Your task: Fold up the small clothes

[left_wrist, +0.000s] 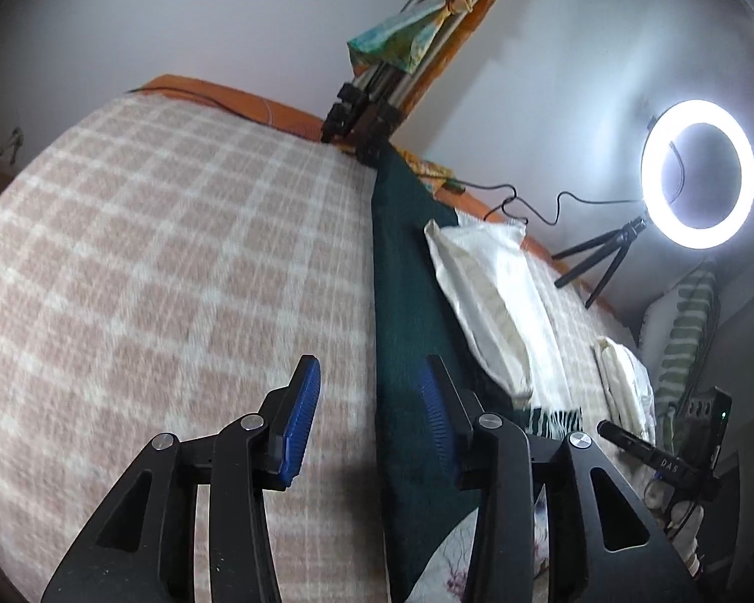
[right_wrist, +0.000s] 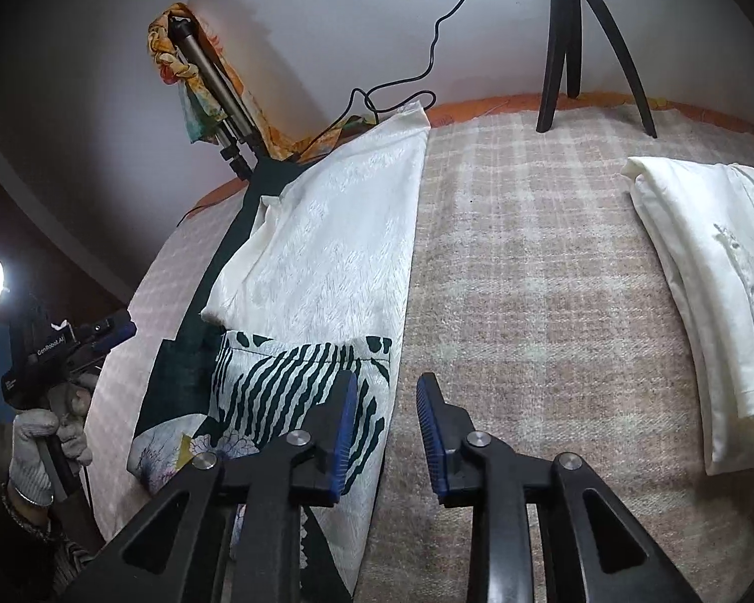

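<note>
White-and-dark-green zebra-print folded garment (right_wrist: 296, 377) lies released; left gripper (left_wrist: 372, 422), right gripper (right_wrist: 384, 432) jaws apart, empty. Next: regrasp edge.

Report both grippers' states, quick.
Left gripper: jaws open, holding nothing, above the checked blanket and dark green cloth.
Right gripper: jaws open, holding nothing, over the edge of the striped garment.
</note>
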### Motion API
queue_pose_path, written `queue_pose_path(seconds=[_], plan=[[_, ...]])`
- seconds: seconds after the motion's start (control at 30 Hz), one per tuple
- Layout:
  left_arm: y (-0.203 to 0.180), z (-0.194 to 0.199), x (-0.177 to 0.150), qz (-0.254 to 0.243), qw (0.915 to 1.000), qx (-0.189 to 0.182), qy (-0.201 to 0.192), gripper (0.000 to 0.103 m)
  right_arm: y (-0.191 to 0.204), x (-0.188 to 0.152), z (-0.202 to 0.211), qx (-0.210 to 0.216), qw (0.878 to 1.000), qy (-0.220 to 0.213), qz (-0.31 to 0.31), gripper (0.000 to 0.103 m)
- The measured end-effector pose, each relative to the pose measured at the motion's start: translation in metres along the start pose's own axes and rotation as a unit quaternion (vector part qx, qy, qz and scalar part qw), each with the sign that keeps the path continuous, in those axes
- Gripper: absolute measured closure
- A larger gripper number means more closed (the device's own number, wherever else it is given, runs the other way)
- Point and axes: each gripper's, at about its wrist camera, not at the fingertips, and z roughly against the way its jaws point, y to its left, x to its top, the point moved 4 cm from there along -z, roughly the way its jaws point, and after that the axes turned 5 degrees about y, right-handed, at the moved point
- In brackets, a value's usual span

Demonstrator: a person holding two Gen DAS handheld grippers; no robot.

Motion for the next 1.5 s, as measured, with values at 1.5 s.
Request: queue_pose_path(seconds=[1.5], plan=[[-0.016, -0.168, 0.154, -0.023, 0.9982, -0.017, 0.054, 0.043, -0.032, 0.206, -0.135, 0.003, 1.000, 0.000, 0.027, 0.053]])
